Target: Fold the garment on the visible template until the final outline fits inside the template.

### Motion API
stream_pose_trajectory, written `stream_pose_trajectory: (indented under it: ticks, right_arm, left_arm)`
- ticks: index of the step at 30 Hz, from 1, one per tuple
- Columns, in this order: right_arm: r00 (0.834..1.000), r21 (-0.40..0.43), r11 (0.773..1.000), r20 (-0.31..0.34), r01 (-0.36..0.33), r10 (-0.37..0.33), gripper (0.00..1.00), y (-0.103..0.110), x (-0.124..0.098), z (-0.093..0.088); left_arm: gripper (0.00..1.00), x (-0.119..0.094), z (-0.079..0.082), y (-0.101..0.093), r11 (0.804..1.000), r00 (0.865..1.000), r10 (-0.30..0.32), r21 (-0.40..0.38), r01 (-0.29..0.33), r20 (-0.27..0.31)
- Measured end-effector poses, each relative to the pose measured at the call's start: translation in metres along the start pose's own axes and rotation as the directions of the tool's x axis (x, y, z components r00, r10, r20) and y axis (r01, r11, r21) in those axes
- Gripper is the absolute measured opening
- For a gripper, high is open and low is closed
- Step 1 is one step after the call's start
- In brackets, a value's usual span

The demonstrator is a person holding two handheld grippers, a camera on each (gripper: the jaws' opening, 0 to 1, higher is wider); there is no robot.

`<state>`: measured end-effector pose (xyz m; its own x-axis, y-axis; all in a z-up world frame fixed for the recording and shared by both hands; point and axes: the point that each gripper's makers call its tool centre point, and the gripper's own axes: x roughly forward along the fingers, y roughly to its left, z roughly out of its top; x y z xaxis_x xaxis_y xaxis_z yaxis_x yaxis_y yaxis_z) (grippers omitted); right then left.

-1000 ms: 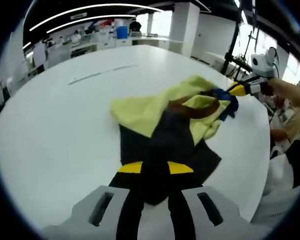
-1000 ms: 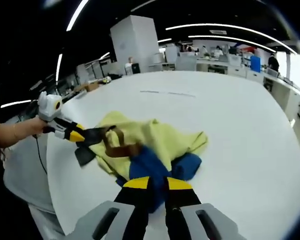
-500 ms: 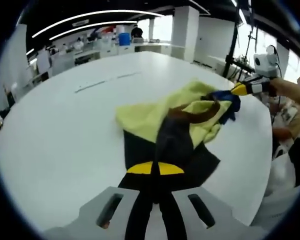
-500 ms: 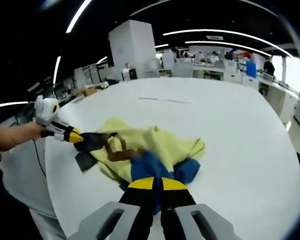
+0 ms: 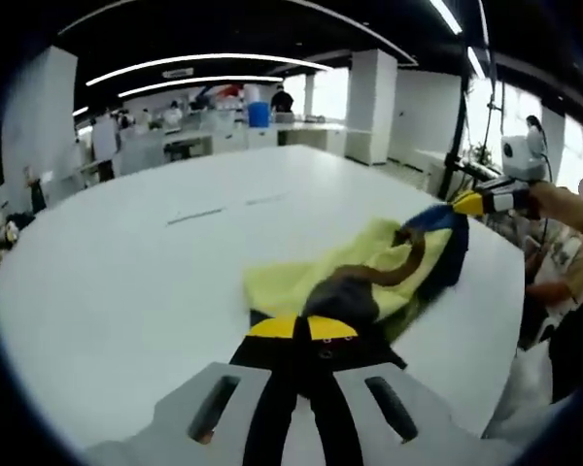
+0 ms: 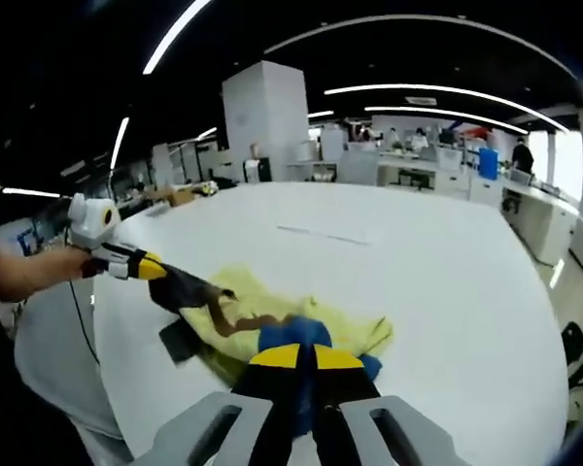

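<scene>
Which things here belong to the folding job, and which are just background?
In use:
- crumpled yellow, blue and black cloth garment
- left tongs, shut on its black part
- right tongs, shut on its blue part
- white table

Background:
- distant office desks
- white pillar

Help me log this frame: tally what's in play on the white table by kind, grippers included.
Garments: 1, the yellow, black and blue garment
Grippers: 2, left gripper and right gripper
Tables: 1, the white table
Total: 4

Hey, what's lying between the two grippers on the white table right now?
The crumpled yellow, blue and black garment spans between the left gripper and right gripper, both shut on it, seen in the left gripper view.
</scene>
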<state>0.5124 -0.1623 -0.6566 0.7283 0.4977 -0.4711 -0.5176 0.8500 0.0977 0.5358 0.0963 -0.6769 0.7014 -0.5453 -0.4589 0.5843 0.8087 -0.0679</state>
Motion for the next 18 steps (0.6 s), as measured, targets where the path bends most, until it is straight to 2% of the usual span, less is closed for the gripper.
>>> stream_pose_trajectory:
  ticks: [5, 10, 14, 18]
  right_arm:
    - [1.000, -0.049, 0.999, 0.027, 0.012, -0.011, 0.00, -0.003, -0.004, 0.019]
    - [0.999, -0.071, 0.997, 0.045, 0.028, -0.025, 0.00, -0.010, 0.000, 0.034]
    - [0.996, -0.076, 0.996, 0.073, 0.054, -0.048, 0.00, -0.020, 0.006, 0.053]
    - [0.993, -0.074, 0.994, 0.095, 0.077, -0.070, 0.00, -0.030, 0.014, 0.070]
  left_arm:
    - [0.00, -0.005, 0.024, 0.007, 0.999, 0.996, 0.044, 0.011, -0.045, 0.081]
    - [0.00, -0.007, 0.045, 0.013, 0.996, 0.987, 0.084, -0.003, -0.084, 0.137]
    - [0.00, -0.001, 0.070, 0.023, 0.991, 0.971, 0.131, -0.027, -0.128, 0.198]
    - [0.00, 0.009, 0.089, 0.030, 0.990, 0.964, 0.143, -0.025, -0.141, 0.223]
